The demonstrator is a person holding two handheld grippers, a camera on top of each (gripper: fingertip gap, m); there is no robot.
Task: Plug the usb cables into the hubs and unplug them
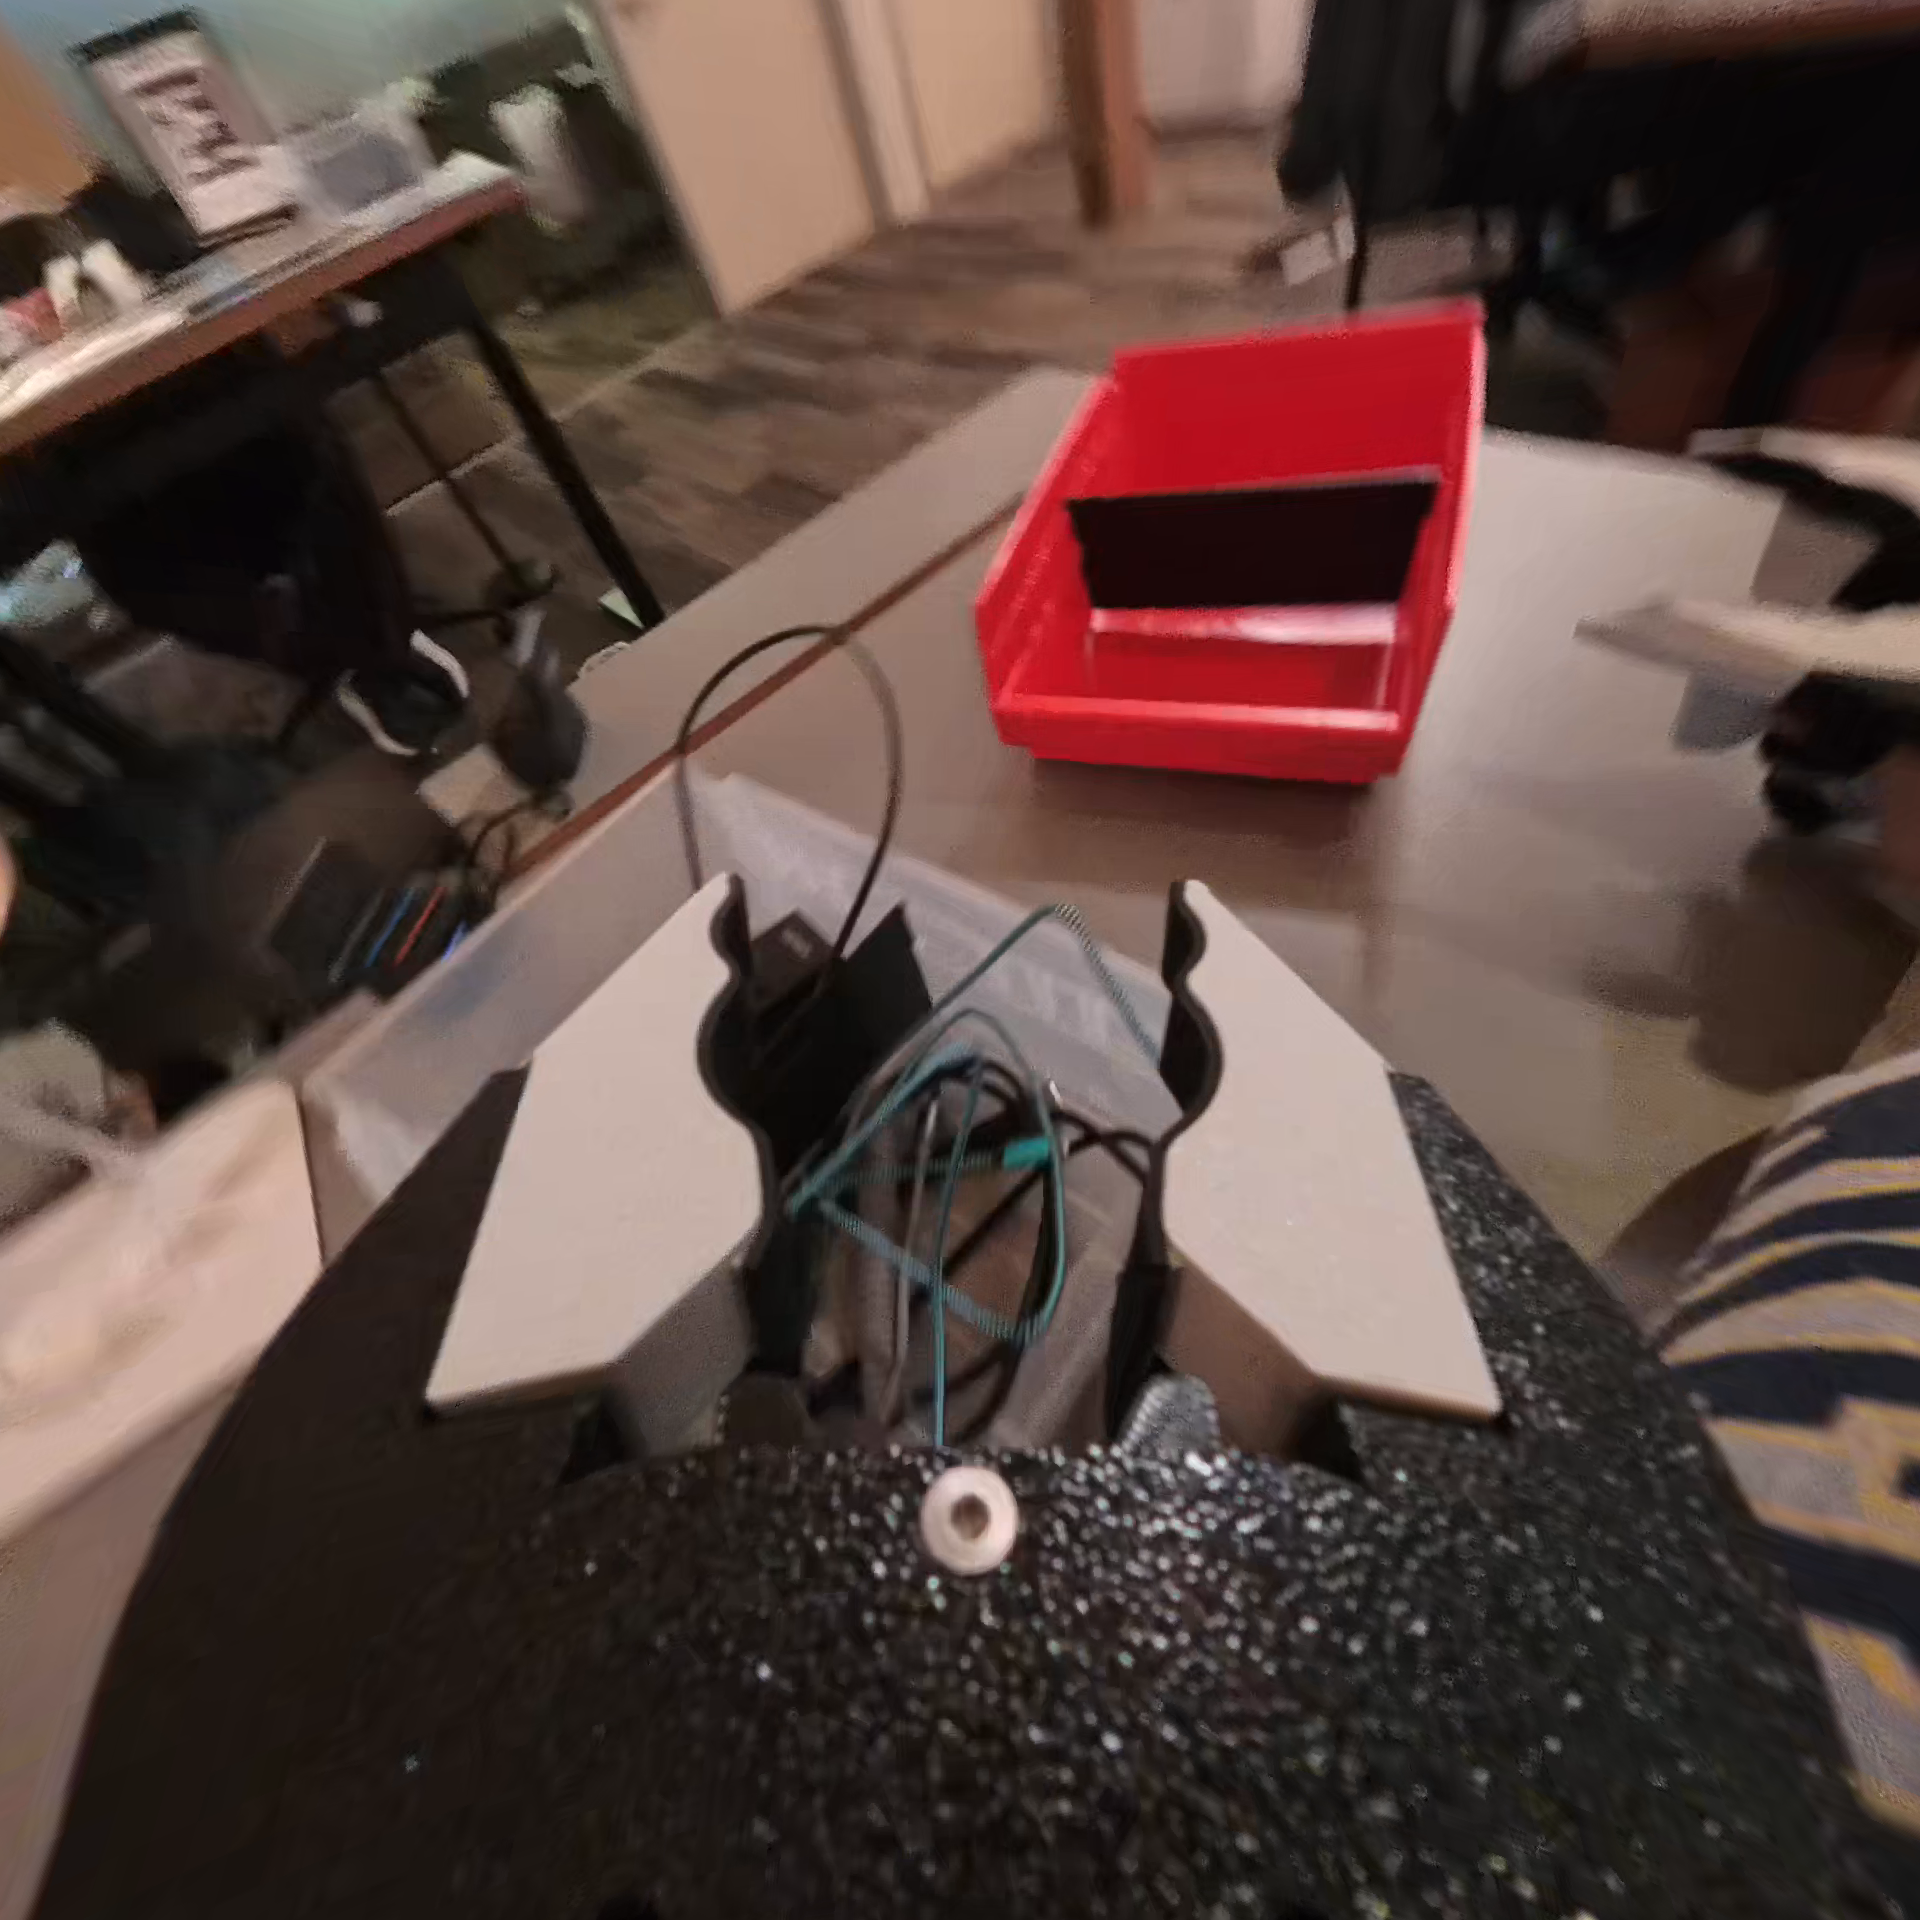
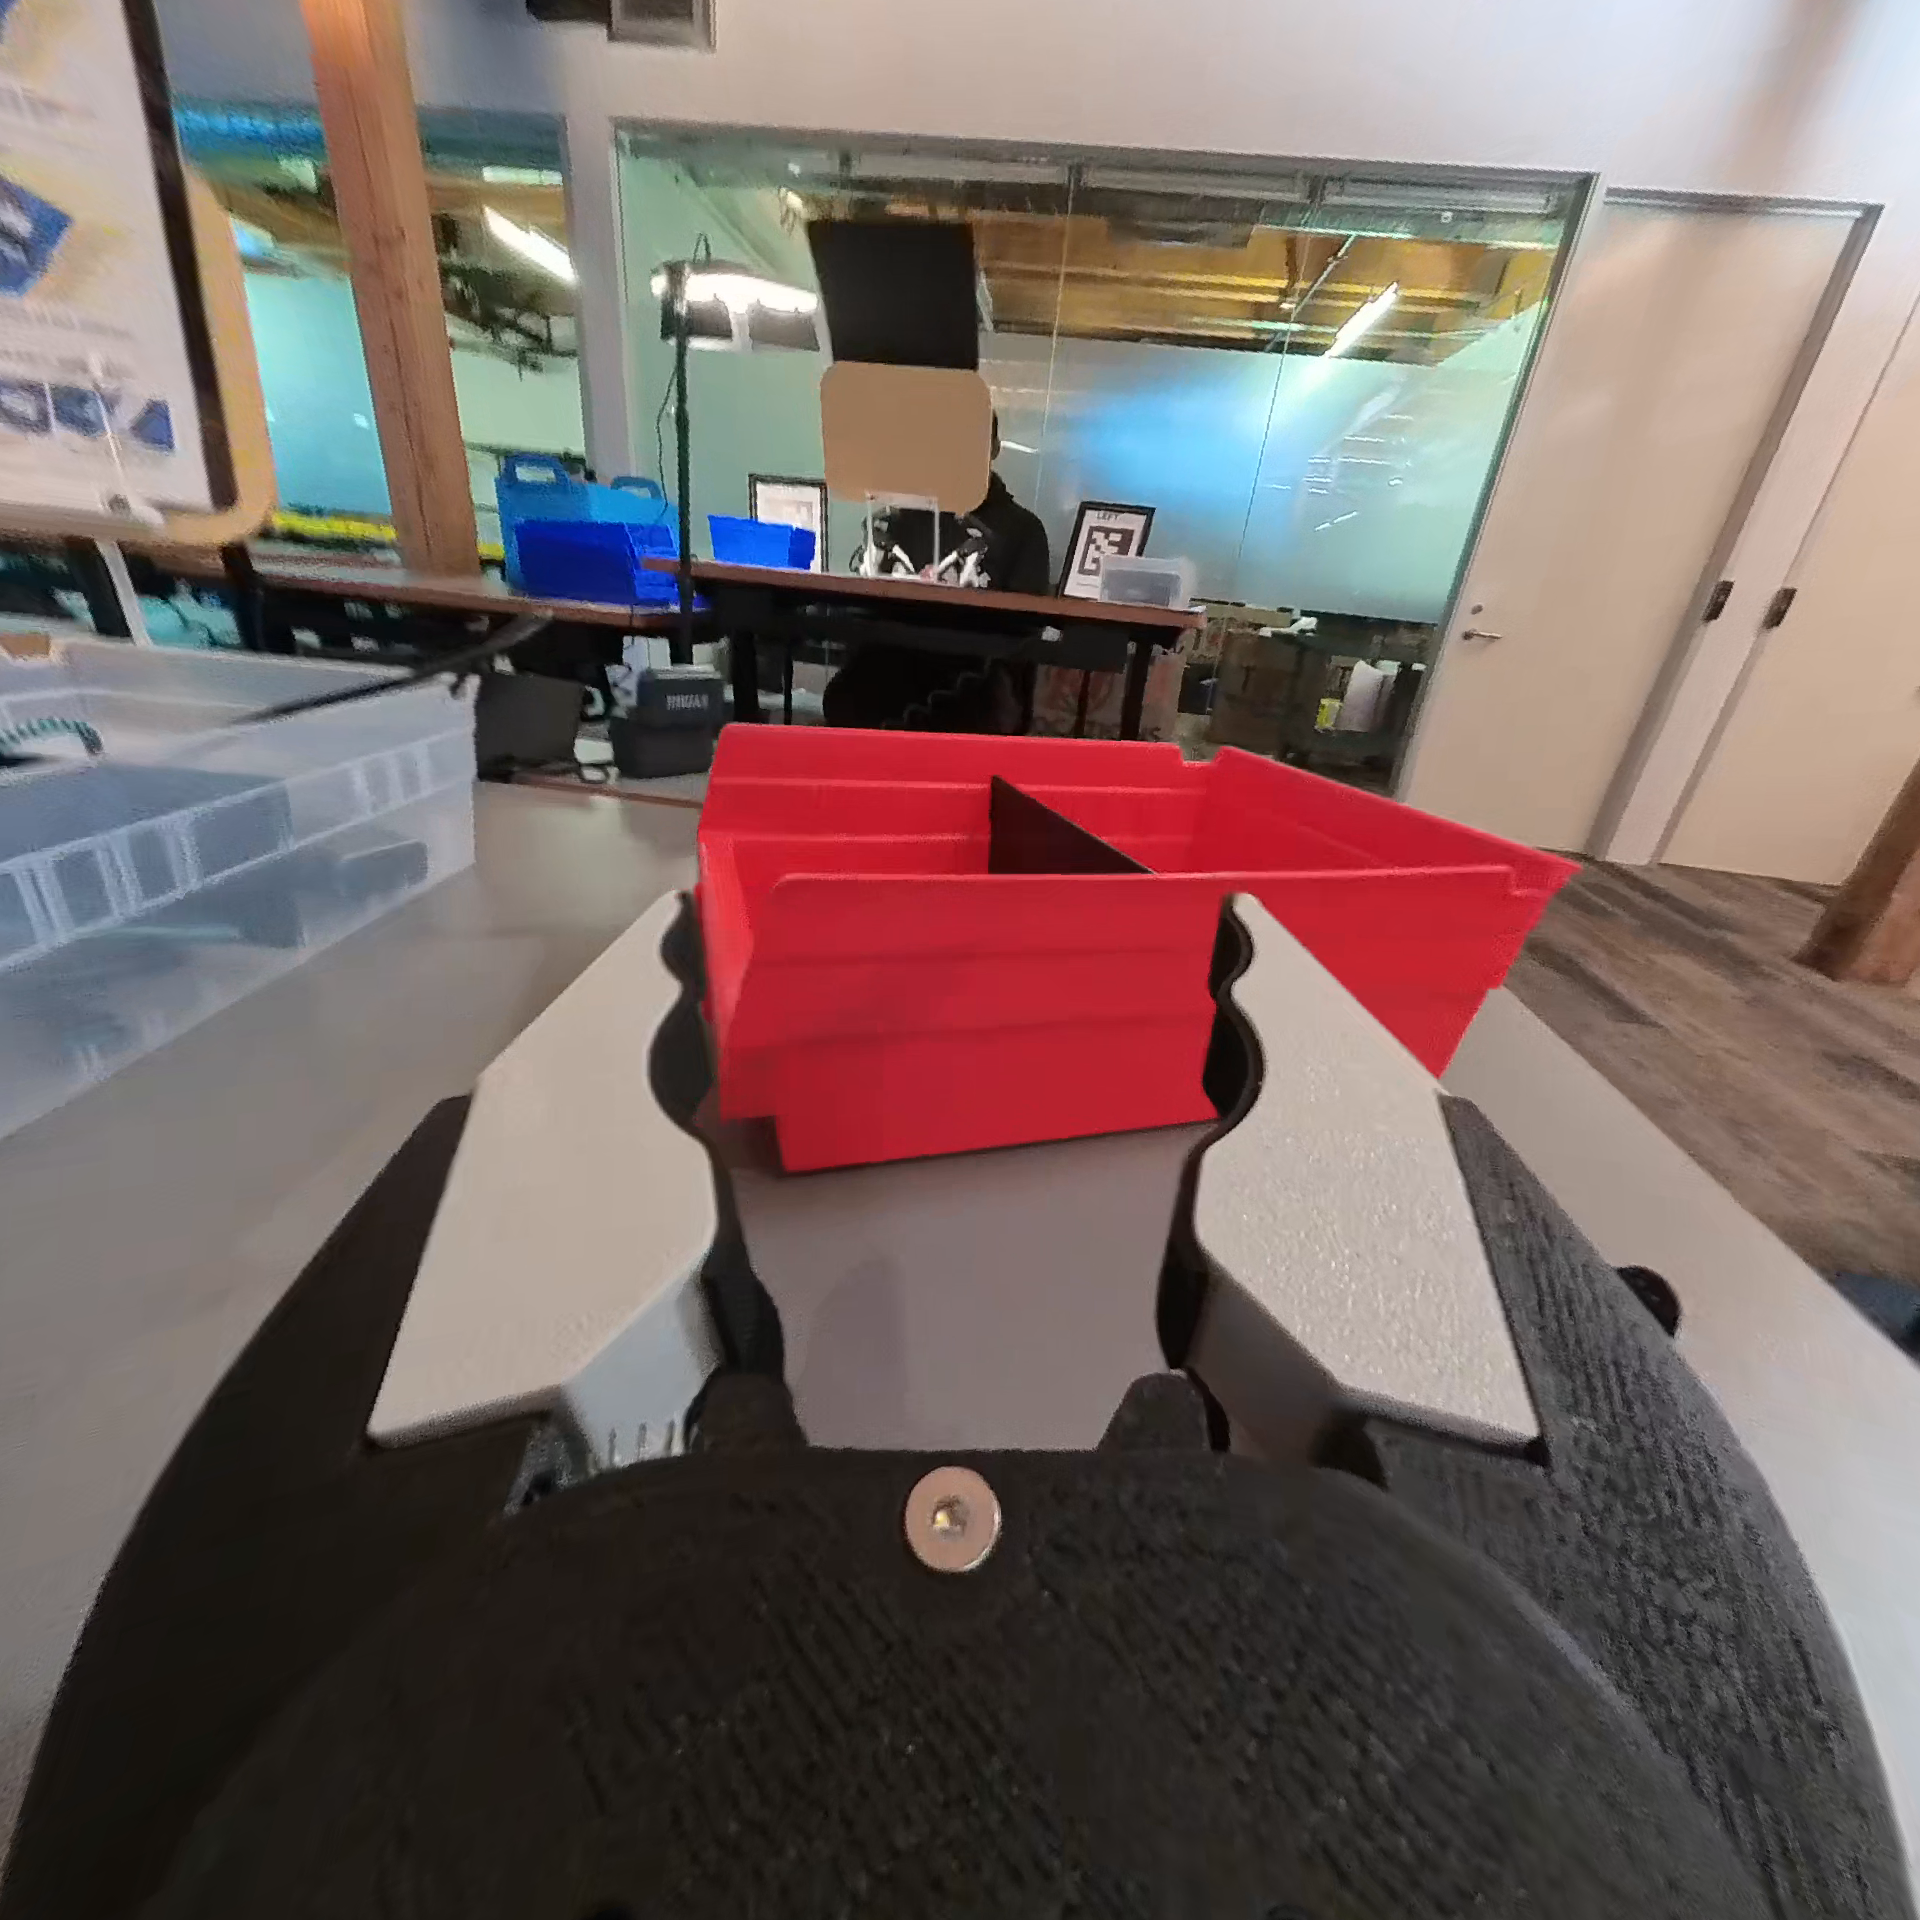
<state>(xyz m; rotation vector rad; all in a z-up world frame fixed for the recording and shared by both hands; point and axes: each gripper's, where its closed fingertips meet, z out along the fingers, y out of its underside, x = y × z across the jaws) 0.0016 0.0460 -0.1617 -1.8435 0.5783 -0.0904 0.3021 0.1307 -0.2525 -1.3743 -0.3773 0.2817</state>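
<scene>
My left gripper (image 1: pixel 956 904) is open and hovers over a clear plastic box (image 1: pixel 353 1101). A tangle of teal and black USB cables (image 1: pixel 935 1153) lies in the box between the fingers. A small black hub (image 1: pixel 790 971) sits by the left fingertip, with a black cable (image 1: pixel 790 644) looping up from it. My right gripper (image 2: pixel 956 904) is open and empty, low over the table and facing a red bin (image 2: pixel 987 987). It also shows blurred at the right edge of the left wrist view (image 1: pixel 1756 644). The clear box (image 2: pixel 208 821) stands to its left.
The red bin (image 1: pixel 1247 426) with a black divider (image 1: pixel 1247 551) stands on the grey table (image 1: pixel 1455 935) beyond the clear box. A striped sleeve (image 1: pixel 1808 1299) is at the right. The table edge runs along the left, with floor and other desks beyond. A person sits at a far desk (image 2: pixel 935 603).
</scene>
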